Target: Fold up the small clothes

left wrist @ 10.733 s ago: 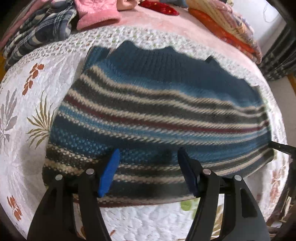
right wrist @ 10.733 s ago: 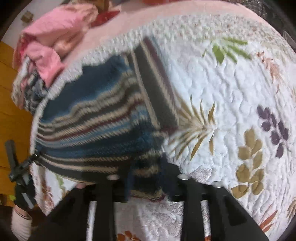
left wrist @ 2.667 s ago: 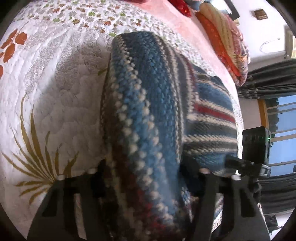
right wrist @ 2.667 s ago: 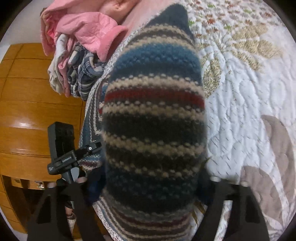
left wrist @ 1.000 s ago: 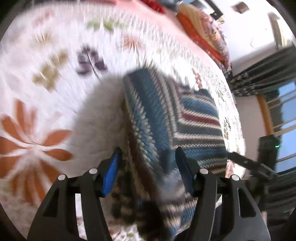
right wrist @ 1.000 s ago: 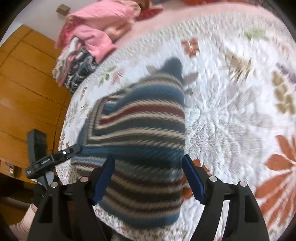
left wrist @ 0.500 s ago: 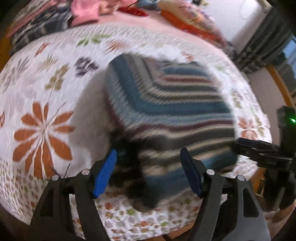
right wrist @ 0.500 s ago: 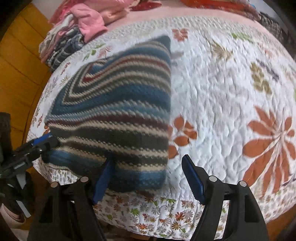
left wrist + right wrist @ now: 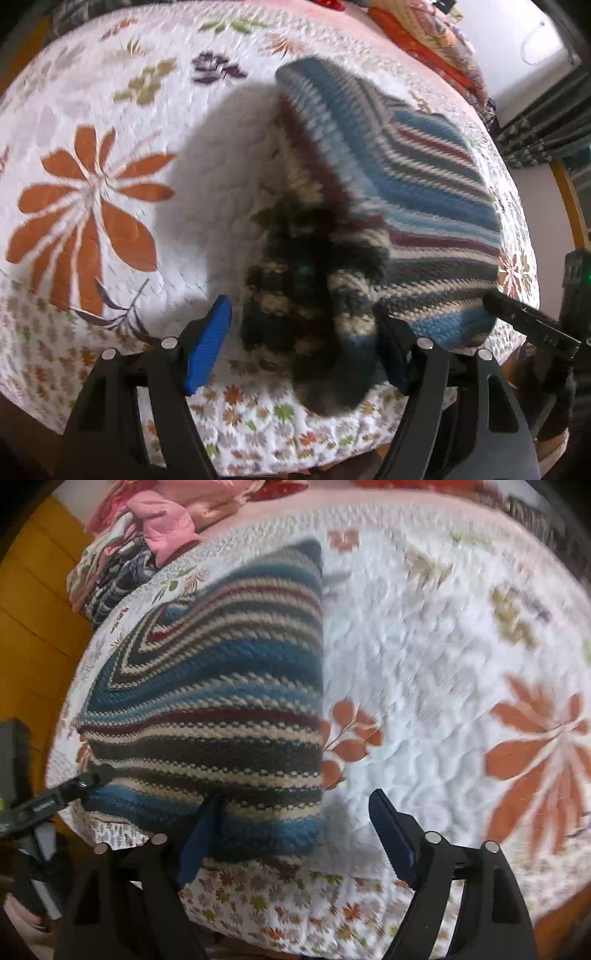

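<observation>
The striped knitted sweater [image 9: 424,177] in blue, cream, grey and dark red lies folded on the flowered white quilt [image 9: 110,110], close to the bed's near edge. My left gripper [image 9: 301,349] is open, and a blurred dark end of the sweater sits between its blue pads [image 9: 208,343]. In the right wrist view the sweater [image 9: 221,686] lies to the left. My right gripper [image 9: 295,840] is open at the sweater's near right corner, its left pad [image 9: 199,842] against the knit. Each view shows the other gripper beside the sweater.
A pile of pink and checked clothes [image 9: 147,528] lies at the far left of the bed, next to a wooden wardrobe [image 9: 29,627]. Folded orange blankets [image 9: 424,37] and dark curtains [image 9: 546,122] are at the far right. The quilt's edge [image 9: 295,904] drops off just below the grippers.
Both grippers, shut on the lifted sweater 2.7 s ago, have opened and let it down on the quilt. They have since drawn back toward the bed's near edge.
</observation>
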The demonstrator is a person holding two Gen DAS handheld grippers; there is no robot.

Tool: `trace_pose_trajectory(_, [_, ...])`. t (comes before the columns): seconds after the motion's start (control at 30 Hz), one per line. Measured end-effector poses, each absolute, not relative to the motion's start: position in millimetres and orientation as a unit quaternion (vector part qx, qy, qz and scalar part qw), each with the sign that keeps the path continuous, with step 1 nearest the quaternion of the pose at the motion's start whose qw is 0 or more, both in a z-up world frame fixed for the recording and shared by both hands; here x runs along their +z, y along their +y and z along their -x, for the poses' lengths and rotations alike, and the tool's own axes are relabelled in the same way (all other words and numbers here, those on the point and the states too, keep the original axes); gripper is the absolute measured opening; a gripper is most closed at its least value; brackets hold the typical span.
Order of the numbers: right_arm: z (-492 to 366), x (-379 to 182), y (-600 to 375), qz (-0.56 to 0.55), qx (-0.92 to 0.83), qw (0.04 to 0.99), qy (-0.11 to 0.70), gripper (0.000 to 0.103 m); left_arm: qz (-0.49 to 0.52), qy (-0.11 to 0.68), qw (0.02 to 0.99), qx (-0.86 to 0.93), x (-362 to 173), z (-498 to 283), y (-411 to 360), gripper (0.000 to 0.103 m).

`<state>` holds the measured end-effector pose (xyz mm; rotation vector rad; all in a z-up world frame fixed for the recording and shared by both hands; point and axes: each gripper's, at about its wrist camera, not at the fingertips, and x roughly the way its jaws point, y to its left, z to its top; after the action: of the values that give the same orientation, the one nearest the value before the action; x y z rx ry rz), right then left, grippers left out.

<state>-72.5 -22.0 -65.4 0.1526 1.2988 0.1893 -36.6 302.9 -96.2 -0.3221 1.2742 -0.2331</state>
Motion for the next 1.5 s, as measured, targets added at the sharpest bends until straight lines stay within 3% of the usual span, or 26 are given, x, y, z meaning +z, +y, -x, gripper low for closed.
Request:
trace_pose_trajectory(0.23, [94,-13,-11,0.004,0.035,0.818,0.575,0.099,0.099,0.575,0.807,-0.093,-41,57,288,0.088])
trace_pose_trajectory(0.67, [138,37,5,0.017,0.023,0.831,0.556,0.099,0.037,0.563,0.823,-0.061,12,106,270,0.093])
trace_pose_trajectory(1.5, [176,70,39,0.019,0.034,0.829,0.557,0.099,0.026,0.553,0.831,-0.056,40,150,264,0.094])
